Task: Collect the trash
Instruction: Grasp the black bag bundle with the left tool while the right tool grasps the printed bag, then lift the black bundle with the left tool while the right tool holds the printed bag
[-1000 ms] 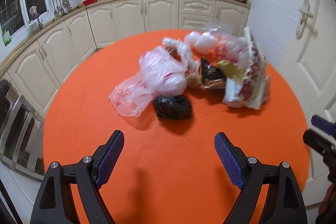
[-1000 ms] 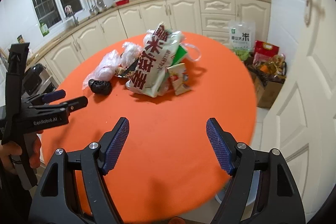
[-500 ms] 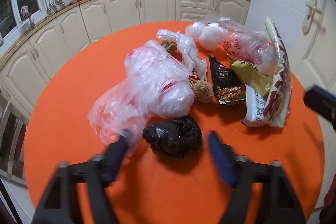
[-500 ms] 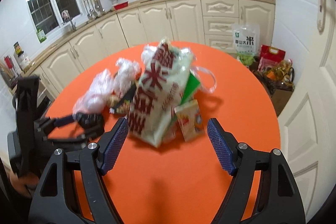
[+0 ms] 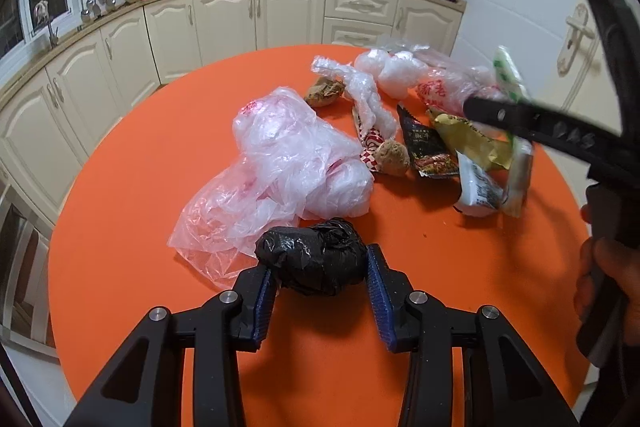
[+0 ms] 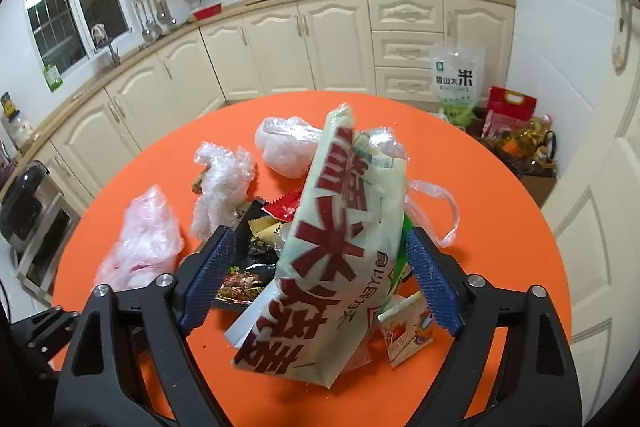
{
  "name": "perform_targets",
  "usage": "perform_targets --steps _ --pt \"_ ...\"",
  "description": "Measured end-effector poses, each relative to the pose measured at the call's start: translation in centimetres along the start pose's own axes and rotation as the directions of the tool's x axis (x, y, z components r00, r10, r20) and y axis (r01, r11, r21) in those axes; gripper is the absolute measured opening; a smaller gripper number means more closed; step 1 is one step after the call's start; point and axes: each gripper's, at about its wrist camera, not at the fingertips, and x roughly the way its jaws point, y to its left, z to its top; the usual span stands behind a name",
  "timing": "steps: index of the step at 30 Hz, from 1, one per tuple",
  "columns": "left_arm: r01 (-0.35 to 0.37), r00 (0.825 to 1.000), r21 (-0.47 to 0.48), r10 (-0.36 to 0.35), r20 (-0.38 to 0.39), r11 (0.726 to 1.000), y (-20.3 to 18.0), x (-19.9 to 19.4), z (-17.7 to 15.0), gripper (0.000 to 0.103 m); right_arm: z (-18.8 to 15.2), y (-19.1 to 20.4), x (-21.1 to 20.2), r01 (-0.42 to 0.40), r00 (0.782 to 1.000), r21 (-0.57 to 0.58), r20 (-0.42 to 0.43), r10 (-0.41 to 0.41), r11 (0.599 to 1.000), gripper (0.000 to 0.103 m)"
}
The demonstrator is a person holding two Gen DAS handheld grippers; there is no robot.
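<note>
A pile of trash lies on the round orange table (image 5: pixel 132 187). My left gripper (image 5: pixel 320 279) is shut on a crumpled black plastic bag (image 5: pixel 314 257), its blue pads pressing both sides. Behind it lie clear plastic bags (image 5: pixel 288 163), snack wrappers (image 5: pixel 428 147) and a brown lump (image 5: pixel 394 157). My right gripper (image 6: pixel 316 283) is open, its jaws either side of a large white bag with red characters (image 6: pixel 340 251) that stands tilted on the table (image 6: pixel 500 227). It shows from the side in the left wrist view (image 5: pixel 516 115).
Cream kitchen cabinets (image 5: pixel 256 19) curve behind the table. A white door (image 6: pixel 600 187) stands at the right. A rice bag (image 6: pixel 456 83) and groceries (image 6: pixel 520 143) sit on the floor by the door. An appliance (image 6: pixel 24 203) is at the left.
Both grippers moved forward to the pile. The left jaws closed on the black bag. The right jaws came around the large white bag and stayed open.
</note>
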Motion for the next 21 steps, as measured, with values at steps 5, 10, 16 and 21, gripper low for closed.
perform_targets --steps 5,10,16,21 --pt "0.033 0.999 -0.007 -0.033 0.014 0.999 0.1 -1.9 -0.9 0.038 -1.4 -1.2 -0.9 -0.048 0.999 0.013 -0.012 0.048 0.999 0.025" --pt "0.050 0.999 -0.018 -0.049 0.015 0.999 0.1 -3.5 -2.1 0.038 -2.9 -2.3 -3.9 -0.123 0.992 0.034 0.011 0.122 0.992 0.013" --pt "0.083 0.997 -0.025 -0.083 0.005 0.996 -0.4 -5.6 -4.3 0.038 -5.4 -2.4 -6.3 -0.175 0.985 0.035 -0.001 0.175 0.984 0.013" --pt "0.107 0.994 -0.042 -0.107 -0.007 0.993 -0.6 -7.0 -6.0 0.040 -7.6 -2.8 -7.9 -0.211 0.977 0.045 0.004 0.211 0.976 0.013"
